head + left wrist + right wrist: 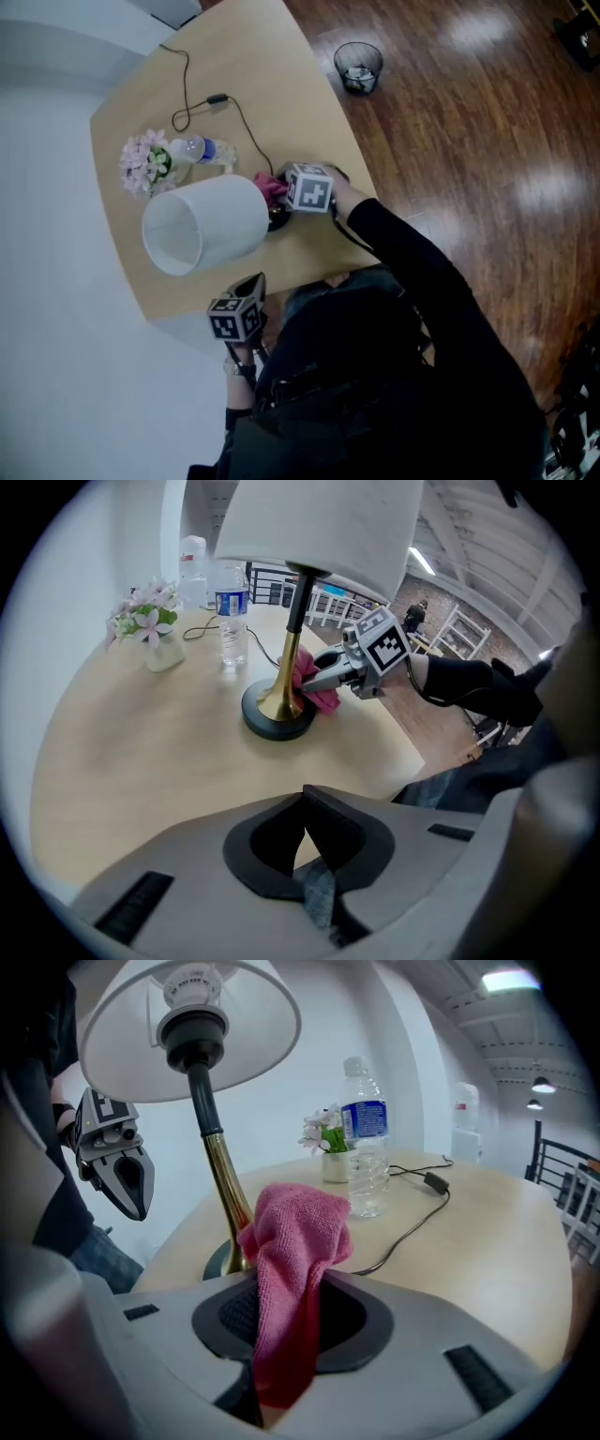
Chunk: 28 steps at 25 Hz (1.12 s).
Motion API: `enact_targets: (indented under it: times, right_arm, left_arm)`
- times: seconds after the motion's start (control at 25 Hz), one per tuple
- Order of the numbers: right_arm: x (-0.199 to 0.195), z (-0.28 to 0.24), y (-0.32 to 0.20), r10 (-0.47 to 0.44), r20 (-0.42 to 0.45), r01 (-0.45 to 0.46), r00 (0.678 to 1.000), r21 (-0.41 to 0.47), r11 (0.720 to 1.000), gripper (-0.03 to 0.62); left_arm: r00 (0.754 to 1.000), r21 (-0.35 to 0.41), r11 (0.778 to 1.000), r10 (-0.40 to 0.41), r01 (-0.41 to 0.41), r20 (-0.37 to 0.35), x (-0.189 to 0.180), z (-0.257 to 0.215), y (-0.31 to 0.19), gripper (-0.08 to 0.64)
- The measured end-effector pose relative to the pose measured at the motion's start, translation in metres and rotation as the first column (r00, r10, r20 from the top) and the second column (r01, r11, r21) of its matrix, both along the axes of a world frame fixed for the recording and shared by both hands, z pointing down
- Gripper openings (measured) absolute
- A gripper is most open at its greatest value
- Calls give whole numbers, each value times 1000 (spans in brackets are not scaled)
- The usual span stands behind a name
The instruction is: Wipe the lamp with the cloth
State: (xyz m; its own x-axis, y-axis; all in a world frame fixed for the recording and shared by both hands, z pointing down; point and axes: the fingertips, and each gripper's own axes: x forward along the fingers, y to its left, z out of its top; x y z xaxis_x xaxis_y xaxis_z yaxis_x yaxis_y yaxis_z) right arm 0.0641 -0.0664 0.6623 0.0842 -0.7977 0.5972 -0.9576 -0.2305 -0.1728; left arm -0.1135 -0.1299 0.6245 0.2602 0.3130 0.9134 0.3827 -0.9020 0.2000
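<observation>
The lamp has a wide white shade [206, 223], a brass stem [291, 667] and a round black base [278, 714], and it stands on the wooden table [281, 84]. My right gripper [291, 1307] is shut on a pink cloth [295, 1241], whose bunched end rests against the lower stem just above the base. In the head view the right gripper [278, 202] reaches under the shade's near edge with the cloth [273, 187]. My left gripper [305, 803] is shut and holds nothing. It hovers over the table's near edge [253, 281], apart from the lamp.
A water bottle [202, 150] and a small vase of pale flowers [145, 161] stand beyond the lamp. The lamp's black cable [216, 101] snakes across the far tabletop. A wire waste bin [358, 66] sits on the wooden floor to the right.
</observation>
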Motion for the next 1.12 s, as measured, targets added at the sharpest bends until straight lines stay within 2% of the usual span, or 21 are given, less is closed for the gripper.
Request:
enact_targets:
  times: [0.36,0.6,0.72,0.92,1.12]
  right_arm:
    - [20,-5,-18,-193,37,190,981,74,979,118]
    - [28,4,-26,-342,99,336,934,76,939,118]
    - [37,2,-35,-369,56,366,928,61,929,118]
    - [35,-27,-62,-418,-8,415,908,139,899,120]
    - [24,-28,-90,-508,-20,506,861,145,850,120]
  left_arm:
    - [996,47,996,-78,76,43,-7,5,0,2]
    - [990,81,991,-110,102,90,-11,10,1,2]
    - [985,97,989,-126,115,114,-16,14,-2,2]
    - [977,115,986,-137,119,165,-26,22,3,2]
    - [973,129,984,-146,124,177,-29,25,7,2]
